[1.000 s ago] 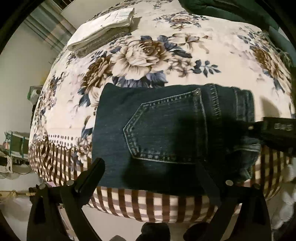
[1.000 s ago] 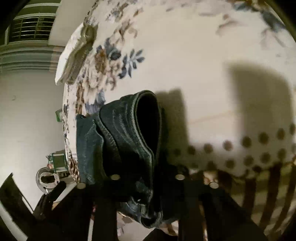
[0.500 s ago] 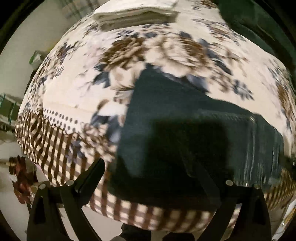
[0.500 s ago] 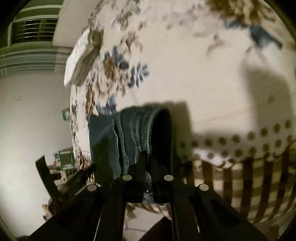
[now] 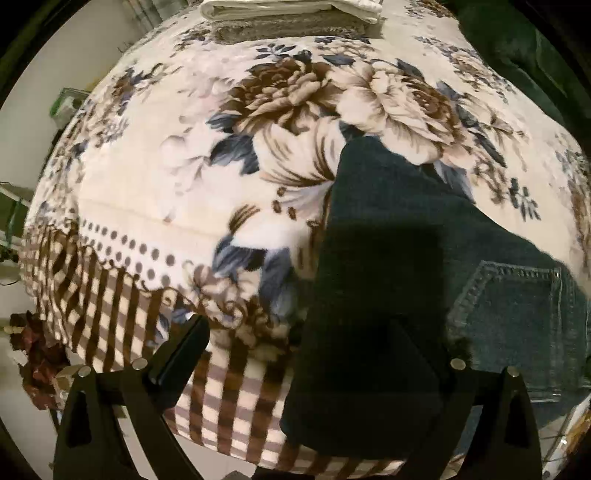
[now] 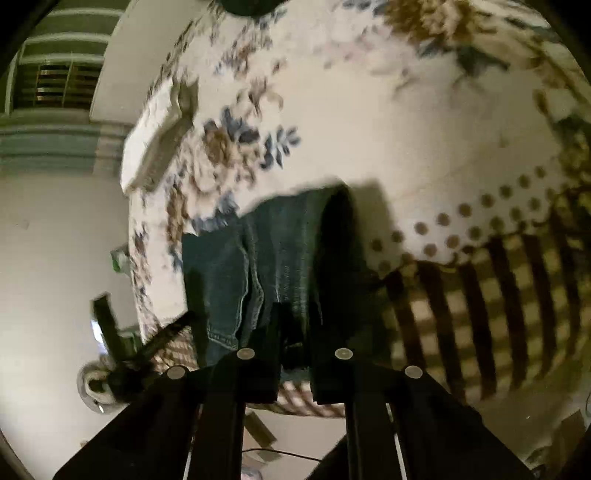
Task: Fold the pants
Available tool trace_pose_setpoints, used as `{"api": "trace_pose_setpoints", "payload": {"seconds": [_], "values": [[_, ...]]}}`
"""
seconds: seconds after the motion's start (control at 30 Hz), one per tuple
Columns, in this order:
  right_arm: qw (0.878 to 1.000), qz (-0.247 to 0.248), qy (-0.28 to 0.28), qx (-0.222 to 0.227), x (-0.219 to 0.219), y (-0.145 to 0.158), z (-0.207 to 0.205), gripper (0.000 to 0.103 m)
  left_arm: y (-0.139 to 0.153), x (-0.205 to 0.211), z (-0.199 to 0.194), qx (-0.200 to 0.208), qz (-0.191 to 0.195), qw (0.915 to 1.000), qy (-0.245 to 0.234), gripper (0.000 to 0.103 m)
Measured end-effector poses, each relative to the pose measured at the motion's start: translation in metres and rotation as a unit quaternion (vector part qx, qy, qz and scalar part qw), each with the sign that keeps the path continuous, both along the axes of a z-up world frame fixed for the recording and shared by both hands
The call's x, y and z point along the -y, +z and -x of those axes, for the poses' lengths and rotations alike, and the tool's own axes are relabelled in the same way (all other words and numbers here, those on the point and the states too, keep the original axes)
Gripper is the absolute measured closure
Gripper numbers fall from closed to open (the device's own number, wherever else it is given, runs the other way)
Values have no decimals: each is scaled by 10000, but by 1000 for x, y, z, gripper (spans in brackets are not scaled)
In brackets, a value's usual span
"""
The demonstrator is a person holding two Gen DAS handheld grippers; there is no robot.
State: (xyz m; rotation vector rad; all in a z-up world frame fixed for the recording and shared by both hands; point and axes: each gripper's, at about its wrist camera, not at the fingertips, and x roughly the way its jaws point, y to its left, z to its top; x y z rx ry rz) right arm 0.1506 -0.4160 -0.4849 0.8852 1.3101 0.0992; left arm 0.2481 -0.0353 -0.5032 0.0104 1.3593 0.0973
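- Two grippers frame the folded jeans (image 5: pixel 388 266), which lie on the floral blanket (image 5: pixel 177 177) near its checked border, and we take those jeans as our landmark, reading from left to right.
- Far left of the jeans, beyond the blanket's edge, we see a dark reddish bundle (image 5: pixel 37 354) low on the floor; it is too blurred for us to name.
- Up the blanket from the jeans, at the far edge, sits a stack of folded linens (image 5: pixel 291 7), pale on top and grey beneath.
- Our left gripper (image 5: pixel 299 343) stands wide apart: one finger over the checked border left of the jeans, the other lost in shadow over the dark denim.
- On the jeans' right part we see a stitched back pocket (image 5: pixel 513 317).
- Our right gripper (image 6: pixel 295 325) has its fingers drawn close together on a bunched fold at the jeans' near edge, with denim between them.
- Right of the jeans in that view, we see the blanket's dotted band and brown stripes in shadow.
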Motion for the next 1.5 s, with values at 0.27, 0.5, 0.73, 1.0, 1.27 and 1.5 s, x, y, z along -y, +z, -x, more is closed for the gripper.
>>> {"api": "trace_pose_setpoints", "payload": {"seconds": [0.27,0.5,0.73,1.0,1.27,1.5], "values": [[9888,850,530,-1102,8,-68,15,62,-24,-11,-11,-403,554,9976,-62,4],[9901,-1055,-771,-509,34,-77,57,5,-32,-31,-14,-377,1519,9877,-24,4],[9732,-1983,-1112,-332,-2,-132,49,0,-64,-31,-17,-529,2541,9656,126,4],[9777,-1720,-1132,-422,-11,-130,36,0,-66,-37,-16,-526,2761,9597,3,4],[9739,-1829,-1333,195,-14,-88,39,10,-63,-32,-14,-468,2694,9618,-101,4],[9700,-1805,-1570,-427,-17,-121,23,35,-59,-27,-10,-198,2774,9604,-178,40]]}}
